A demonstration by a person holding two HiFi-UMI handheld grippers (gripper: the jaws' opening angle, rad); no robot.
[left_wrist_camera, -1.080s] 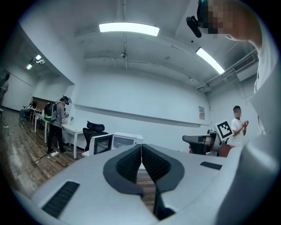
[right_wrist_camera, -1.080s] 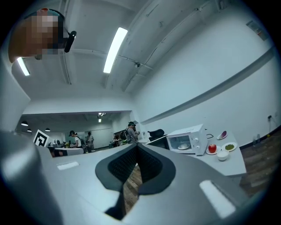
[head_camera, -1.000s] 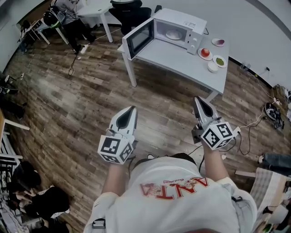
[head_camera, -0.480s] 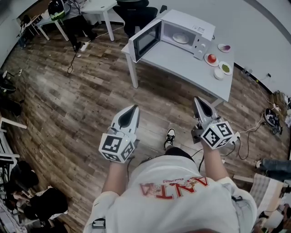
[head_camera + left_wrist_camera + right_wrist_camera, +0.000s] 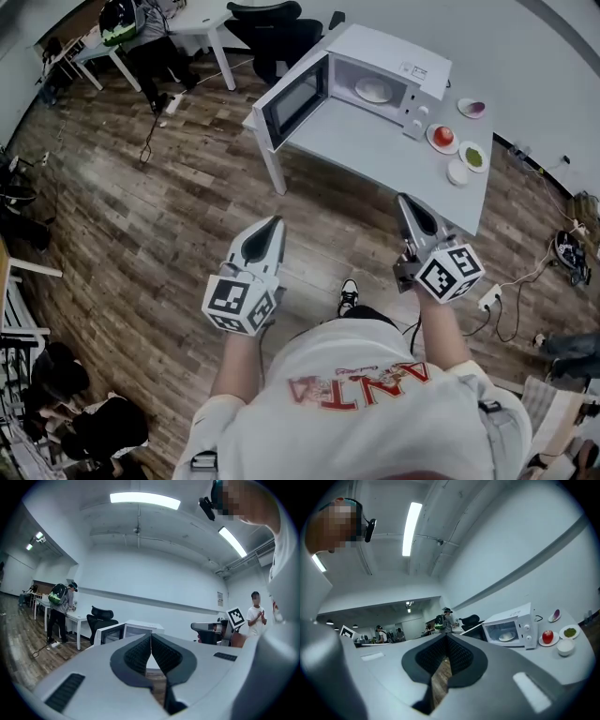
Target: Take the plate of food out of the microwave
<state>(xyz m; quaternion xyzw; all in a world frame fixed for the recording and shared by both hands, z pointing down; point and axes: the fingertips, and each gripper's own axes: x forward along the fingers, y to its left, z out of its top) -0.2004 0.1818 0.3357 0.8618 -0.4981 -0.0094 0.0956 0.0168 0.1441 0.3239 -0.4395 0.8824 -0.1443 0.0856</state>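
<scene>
Left tongs (image 5: pixel 272 223) pressed together, empty; right tongs (image 5: pixel 405 199) likewise together, empty. One white plate (image 5: pixel 374 90) sits inside the one microwave (image 5: pixel 394 52), door swung wide, on the table (image 5: pixel 375 155). Its food is pale, too small to make out. Four small dishes (image 5: pixel 443 137) sit right of the microwave.

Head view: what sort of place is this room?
Likely an office or lab workspace: a black office chair by a white desk, an open microwave on a white table, plank floor.

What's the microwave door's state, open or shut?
Open: the door stands swung out leftward, and the plate shows inside the microwave.
</scene>
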